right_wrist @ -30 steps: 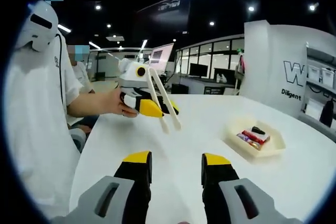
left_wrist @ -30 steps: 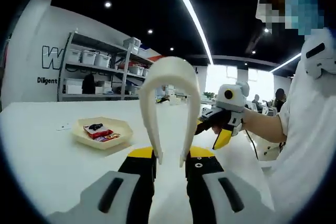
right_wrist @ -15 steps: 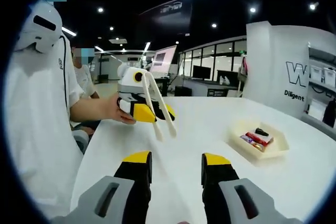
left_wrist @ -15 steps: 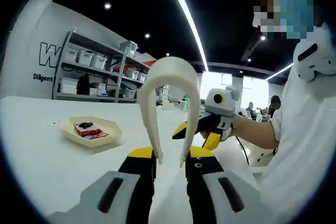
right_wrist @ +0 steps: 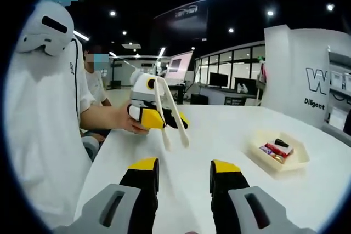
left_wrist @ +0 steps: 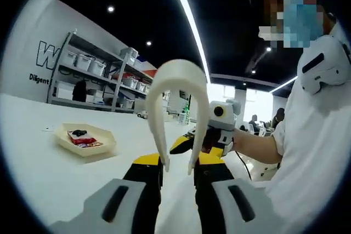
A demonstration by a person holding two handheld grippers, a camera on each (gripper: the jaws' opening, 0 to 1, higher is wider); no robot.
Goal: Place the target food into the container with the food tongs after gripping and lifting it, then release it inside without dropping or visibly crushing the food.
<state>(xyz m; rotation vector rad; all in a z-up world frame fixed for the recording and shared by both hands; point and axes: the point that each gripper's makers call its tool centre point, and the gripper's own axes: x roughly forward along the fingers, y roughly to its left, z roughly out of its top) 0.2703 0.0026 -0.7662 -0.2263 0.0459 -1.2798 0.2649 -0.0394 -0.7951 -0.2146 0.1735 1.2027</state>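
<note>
Left gripper (left_wrist: 178, 164): jaws were pinched on the two arm ends of the cream food tongs (left_wrist: 178, 94). The tongs' looped bend stood up away from the jaws and the arms were drawn close at the grip. In my right gripper view the same left gripper (right_wrist: 159, 119) sat in the person's hand (right_wrist: 125, 120), above the white table (right_wrist: 219, 135) and tilted, with the tongs (right_wrist: 167, 113) hanging out of it towards the tabletop. I couldn't tell whether the tips touched the surface.

Right gripper (right_wrist: 180, 176): jaws stood apart, nothing between them, bare table past the yellow tips. In my left gripper view it (left_wrist: 211, 135) showed just beyond the tongs, held by the person's other hand; jaw gap unreadable from that angle.

Container: a shallow cream hexagonal tray (left_wrist: 109, 145), resting on the table (left_wrist: 44, 179) well apart from the left gripper, to the side of the tongs. It held small packaged items (left_wrist: 82, 138), red and dark; too small to name. From the right gripper the tray (right_wrist: 296, 160) lay off to one side, well apart, with the same items (right_wrist: 277, 149) inside.

Beyond the tray: metal shelving with storage bins (left_wrist: 98, 75) against a white wall.
</note>
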